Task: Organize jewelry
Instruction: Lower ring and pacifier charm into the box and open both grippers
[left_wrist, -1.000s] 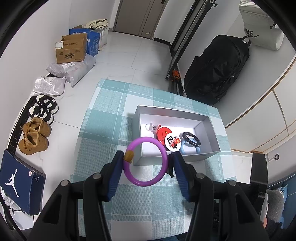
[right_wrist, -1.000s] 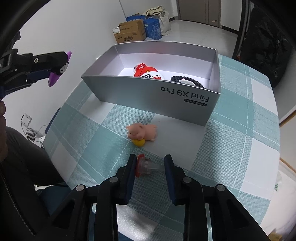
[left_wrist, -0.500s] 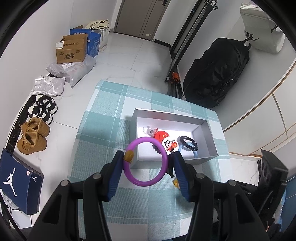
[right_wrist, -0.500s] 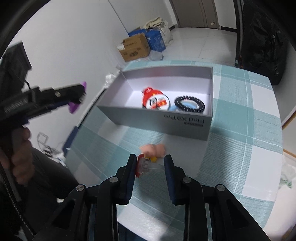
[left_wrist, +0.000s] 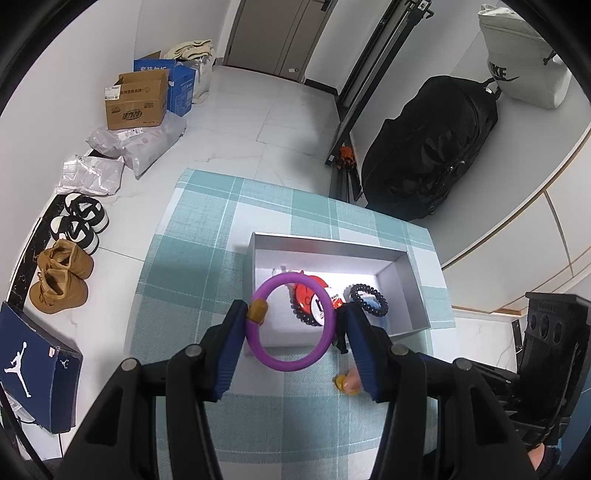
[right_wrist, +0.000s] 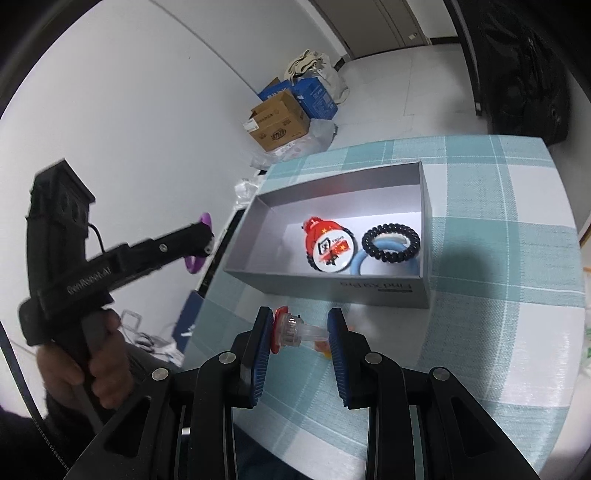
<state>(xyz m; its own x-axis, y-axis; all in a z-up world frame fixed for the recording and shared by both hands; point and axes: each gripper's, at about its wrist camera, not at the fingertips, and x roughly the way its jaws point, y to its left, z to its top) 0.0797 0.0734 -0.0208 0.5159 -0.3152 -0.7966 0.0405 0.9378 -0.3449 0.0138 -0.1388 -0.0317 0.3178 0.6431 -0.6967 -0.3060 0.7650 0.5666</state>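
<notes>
Two claws were each closed on a piece above the bench (right_wrist: 517, 229), which carried a teal and white checked cloth. The left claw (left_wrist: 295, 325) gripped a purple ring (left_wrist: 293, 321) by its outer rim, one blue pad on either side, so the ring spanned the whole gap; its flat face was turned toward the left wrist camera, and a small tan bead (left_wrist: 257, 311) on it sat against the left pad. From the right wrist camera the same ring showed edge-on, sticking out above and below the claw tip. It hung over the near left corner of the open grey box (left_wrist: 417, 295), clear of the box wall. The right claw (right_wrist: 301, 334) stood at a narrower gap, pinching a small clear plastic piece with a red cap (right_wrist: 290, 330); its long axis ran crosswise from pad to pad, red end against the left pad, clear stem reaching the right pad. It was held just on the near side of the box, above the cloth. Inside the box lay a red badge charm (right_wrist: 327, 245), a black coiled band (right_wrist: 390, 242) and a pale blue ring (right_wrist: 364, 264) under it. A small pink and yellow toy (left_wrist: 349, 382) lay on the cloth near the box, mostly hidden by the claw fingers.
</notes>
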